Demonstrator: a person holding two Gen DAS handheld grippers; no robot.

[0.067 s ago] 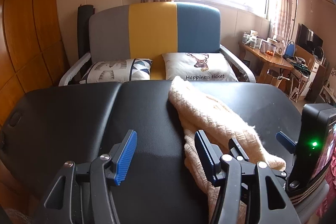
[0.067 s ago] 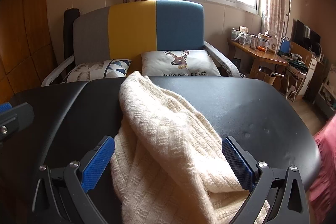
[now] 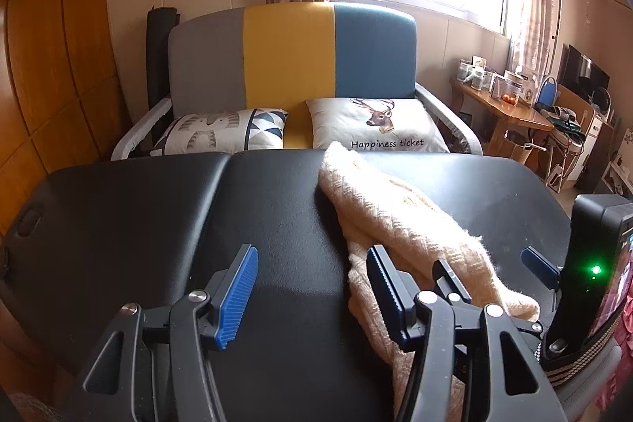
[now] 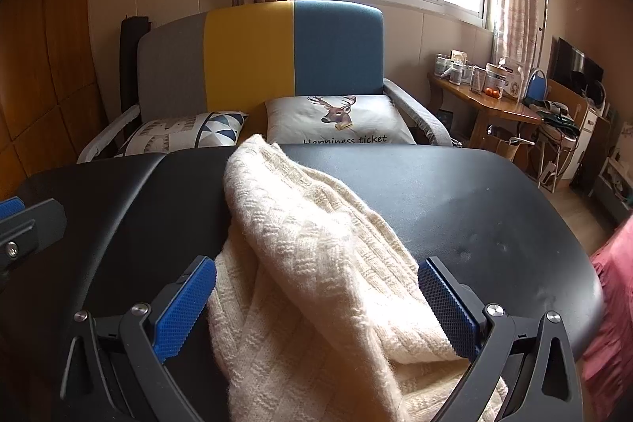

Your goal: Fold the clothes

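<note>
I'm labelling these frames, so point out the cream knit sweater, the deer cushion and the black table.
cream knit sweater [image 4: 308, 263], right wrist view, middle of the knit.
deer cushion [image 3: 376, 123], left wrist view, deer print.
black table [image 4: 474, 208], right wrist view, bare top.

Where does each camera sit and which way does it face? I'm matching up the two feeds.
Left wrist: on the left gripper, looking forward over the black table toward the sofa; both own fingers show, and the right gripper alongside.
Right wrist: on the right gripper, facing likewise, fingers either side of the cream sweater; the left gripper's tip shows at the left edge.
Shared: sweater, table, sofa, deer pillow.
</note>
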